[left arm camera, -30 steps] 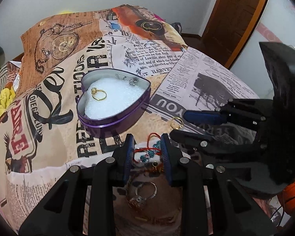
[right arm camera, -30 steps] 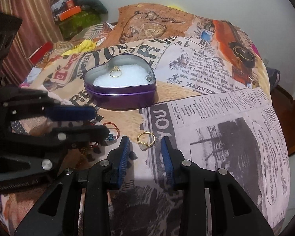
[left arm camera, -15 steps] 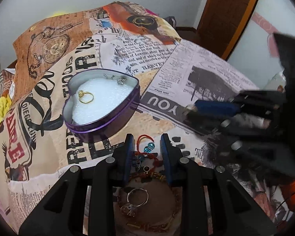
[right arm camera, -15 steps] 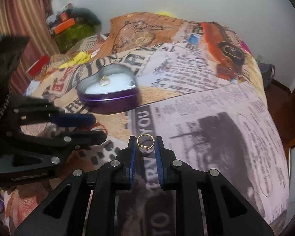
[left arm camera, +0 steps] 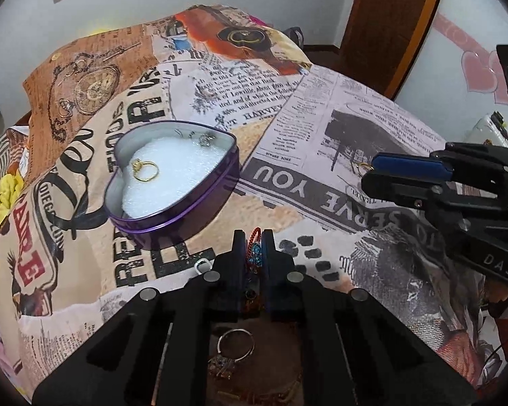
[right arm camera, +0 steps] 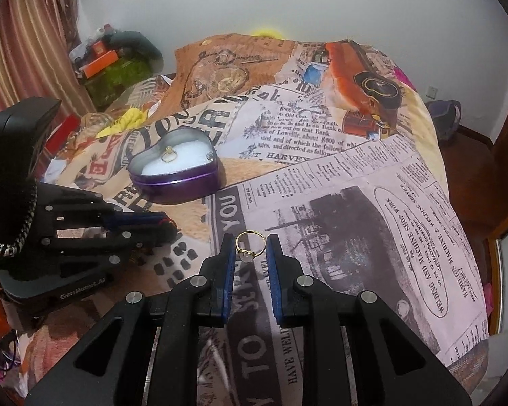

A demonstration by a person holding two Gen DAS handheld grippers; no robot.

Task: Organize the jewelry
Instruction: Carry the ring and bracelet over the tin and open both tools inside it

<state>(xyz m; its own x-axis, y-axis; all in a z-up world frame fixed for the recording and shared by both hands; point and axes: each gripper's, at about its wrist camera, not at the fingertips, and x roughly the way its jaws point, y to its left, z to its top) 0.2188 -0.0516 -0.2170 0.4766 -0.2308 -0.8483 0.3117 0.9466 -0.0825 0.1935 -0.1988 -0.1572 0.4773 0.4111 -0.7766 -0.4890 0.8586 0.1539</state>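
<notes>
On the newsprint-patterned bedspread (right arm camera: 355, 176), near the heart-shaped tin (left arm camera: 172, 182), a red beaded bracelet (left arm camera: 254, 247) is pinched by the left gripper (left arm camera: 253, 250); a gold ring (right arm camera: 250, 247) is pinched by the right gripper (right arm camera: 250, 253).

Purple heart tin (left arm camera: 199, 199) lies open on the bed, holding a gold ring (left arm camera: 145, 170) on white foam; another gold ring (right arm camera: 250, 248) and red beads (left arm camera: 254, 247) sit pinched.

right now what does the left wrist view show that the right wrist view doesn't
Only the left wrist view shows the left tongs shut on a red and blue beaded piece, a silver ring beneath them, and a small silver clasp on the cover.

Only the right wrist view shows the gold ring clearly, held between the right tongs, plus the striped curtain.

Both show the purple heart tin with a gold ring inside, on the newspaper-print cover.
</notes>
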